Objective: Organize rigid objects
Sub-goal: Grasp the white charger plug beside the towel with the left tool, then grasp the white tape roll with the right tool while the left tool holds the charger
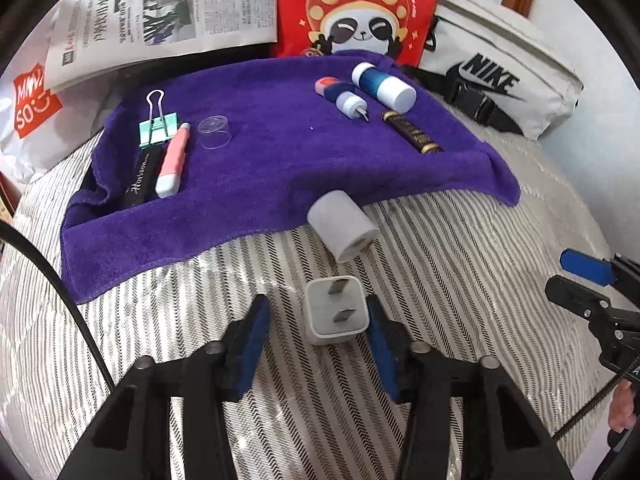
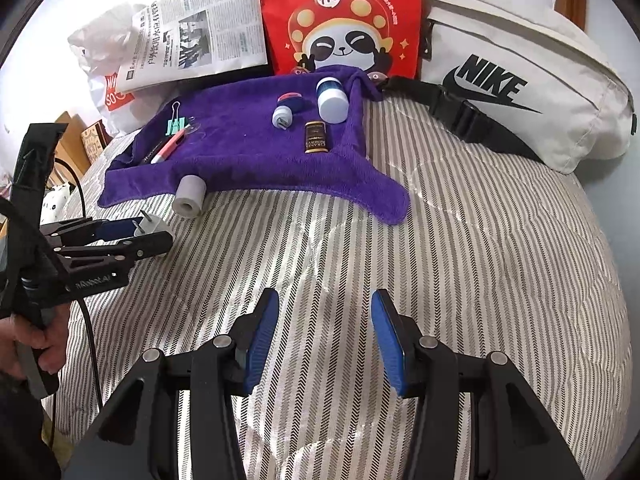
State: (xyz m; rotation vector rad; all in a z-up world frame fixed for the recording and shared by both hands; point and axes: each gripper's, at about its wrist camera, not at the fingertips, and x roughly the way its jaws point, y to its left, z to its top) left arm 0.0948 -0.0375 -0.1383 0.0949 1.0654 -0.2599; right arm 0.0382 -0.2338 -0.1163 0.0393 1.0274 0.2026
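A white charger plug (image 1: pixel 335 312) lies prongs-up on the striped bedcover, between the fingers of my left gripper (image 1: pixel 318 308). The right pad is against it and the left pad stands apart, so the gripper is open. The right wrist view shows the same gripper (image 2: pixel 154 232) around the plug (image 2: pixel 149 224). My right gripper (image 2: pixel 325 300) hangs open over bare bedcover, holding nothing. A white roll (image 1: pixel 344 224) rests at the purple towel's (image 1: pixel 260 168) front edge. On the towel lie a green binder clip (image 1: pixel 156 132), pink pen (image 1: pixel 172 164), clear cap (image 1: pixel 216 132), blue-white bottle (image 1: pixel 384 84) and dark tube (image 1: pixel 412 132).
Behind the towel stand a red panda bag (image 1: pixel 360 8), a newspaper (image 1: pixel 160 8), a Miniso bag (image 1: pixel 32 100) and a white Nike pouch (image 1: pixel 500 80). A black cable (image 1: pixel 60 280) runs along the left. The right gripper (image 1: pixel 576 282) shows at the right edge. A hand (image 2: pixel 44 348) holds the left gripper.
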